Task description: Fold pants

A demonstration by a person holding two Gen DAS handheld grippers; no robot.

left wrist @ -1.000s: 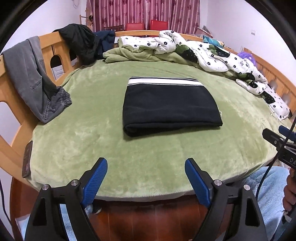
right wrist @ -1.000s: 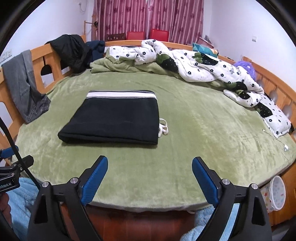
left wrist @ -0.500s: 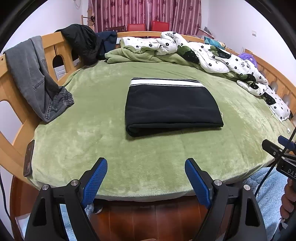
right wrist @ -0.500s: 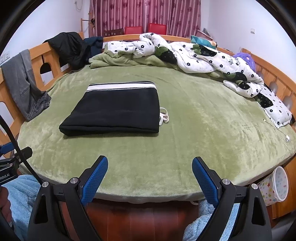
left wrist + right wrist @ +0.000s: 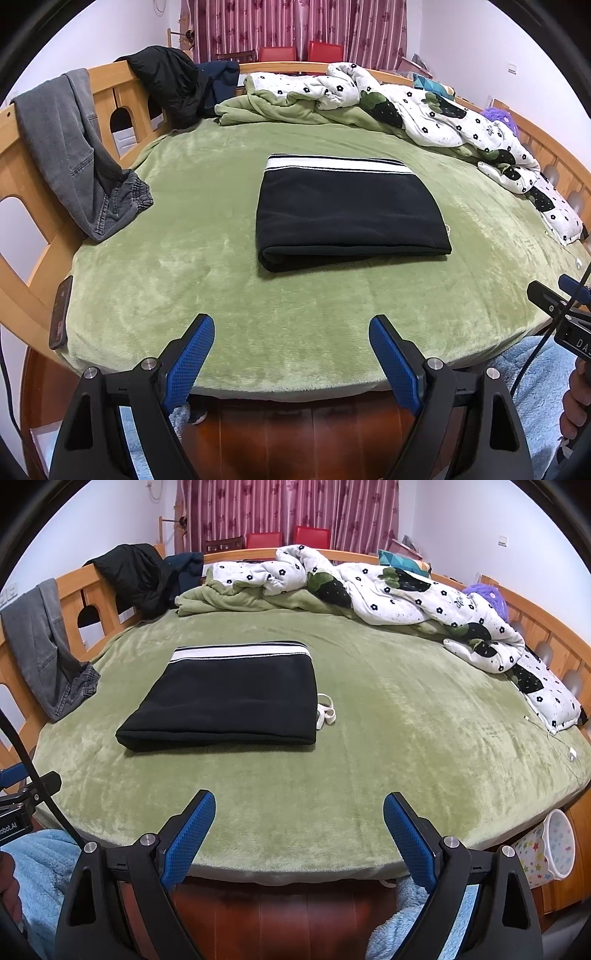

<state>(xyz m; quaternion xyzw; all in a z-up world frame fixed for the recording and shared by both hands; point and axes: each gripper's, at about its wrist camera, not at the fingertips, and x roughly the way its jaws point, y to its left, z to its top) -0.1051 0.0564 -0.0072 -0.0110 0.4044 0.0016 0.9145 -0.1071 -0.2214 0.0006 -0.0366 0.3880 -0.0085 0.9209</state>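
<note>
The black pants (image 5: 347, 218) lie folded into a flat rectangle in the middle of the green bed, white-striped waistband at the far edge. They also show in the right wrist view (image 5: 232, 701), with a white drawstring (image 5: 327, 712) poking out at their right side. My left gripper (image 5: 291, 354) is open and empty, held back over the bed's near edge. My right gripper (image 5: 299, 830) is open and empty too, equally far from the pants. The right gripper's side shows at the right edge of the left wrist view (image 5: 554, 306).
Grey jeans (image 5: 74, 155) and a black jacket (image 5: 170, 85) hang on the wooden rail at left. A flowered quilt (image 5: 406, 594) is heaped along the back and right. A phone (image 5: 61, 314) lies at the bed's left edge. A charger cable (image 5: 554, 738) and a starred bin (image 5: 546, 849) sit at right.
Both grippers have tilted and drawn slightly, so the pants sit a little lower and nearer in both views. The pants have not moved.
</note>
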